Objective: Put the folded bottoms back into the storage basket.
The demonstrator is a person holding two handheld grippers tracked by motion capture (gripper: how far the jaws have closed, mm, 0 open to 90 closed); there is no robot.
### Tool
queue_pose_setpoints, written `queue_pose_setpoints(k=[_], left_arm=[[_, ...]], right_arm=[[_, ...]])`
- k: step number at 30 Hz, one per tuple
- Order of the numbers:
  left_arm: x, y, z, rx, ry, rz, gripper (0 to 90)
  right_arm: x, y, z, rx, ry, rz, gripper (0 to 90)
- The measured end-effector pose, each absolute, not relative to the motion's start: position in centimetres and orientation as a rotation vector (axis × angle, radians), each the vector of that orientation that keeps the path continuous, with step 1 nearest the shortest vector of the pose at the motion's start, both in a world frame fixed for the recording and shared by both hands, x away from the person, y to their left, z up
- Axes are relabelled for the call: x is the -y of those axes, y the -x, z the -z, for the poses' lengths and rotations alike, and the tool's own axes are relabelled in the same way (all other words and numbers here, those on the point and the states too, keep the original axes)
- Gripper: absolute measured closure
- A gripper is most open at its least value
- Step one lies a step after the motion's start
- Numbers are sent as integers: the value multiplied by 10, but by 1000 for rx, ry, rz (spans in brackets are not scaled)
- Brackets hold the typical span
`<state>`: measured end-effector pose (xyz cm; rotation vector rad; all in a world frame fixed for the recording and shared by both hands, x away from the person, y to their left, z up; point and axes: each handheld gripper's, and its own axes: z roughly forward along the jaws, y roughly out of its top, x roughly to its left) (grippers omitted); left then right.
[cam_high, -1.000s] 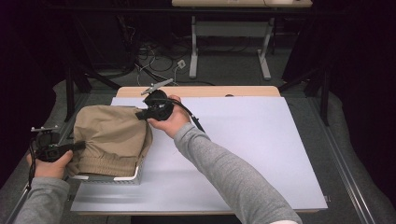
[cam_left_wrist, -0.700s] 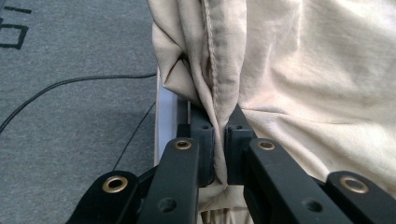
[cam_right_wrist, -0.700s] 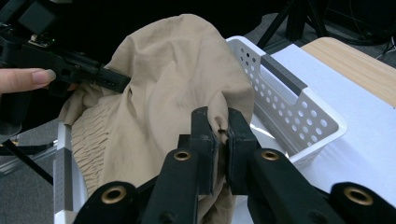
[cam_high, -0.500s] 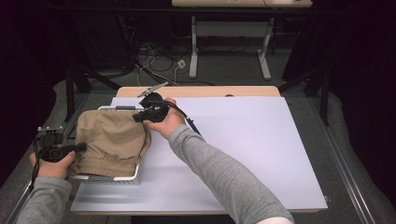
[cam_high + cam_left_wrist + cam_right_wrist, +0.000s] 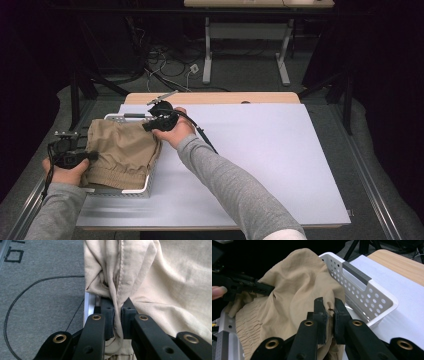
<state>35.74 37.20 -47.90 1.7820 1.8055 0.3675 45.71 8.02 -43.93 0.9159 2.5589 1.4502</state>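
Shorts: tan elastic-waist shorts [image 5: 122,152] draped over the white perforated basket [image 5: 146,186] at the table's left edge, sunk lower into it than a second ago.
Left gripper [image 5: 117,315]: clamped on a bunched fold at the near-left rim, barely shifted.
Right gripper [image 5: 329,311]: jaws pinched on the cloth's far-right edge, lowered toward the basket since a second ago.
Table [image 5: 260,150]: white sheet, bare beside the basket.
Meaning: probably stowing under way; release likely next, once fabric settles inside.
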Motion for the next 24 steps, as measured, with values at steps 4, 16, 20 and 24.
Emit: queue_pose_setpoints(k=[4,16,20,24], left_arm=[[-368,-360,480,-1818,-1796,-389,841],[-362,-365,484,-1846,-1843,-414,841],[-362,-364,482,-1850,-1843,-408,837],[-363,-361,481,-1846,-1826,-404,842]], right_arm=[[-80,-458,440,-2556,-926,-1449,805],[-60,-459,433,-2490,-922,-1515,550],[-47,-457,429,-2468,-933,-1532,505],[-30,-454,423,-2454,-910,-1526,500]])
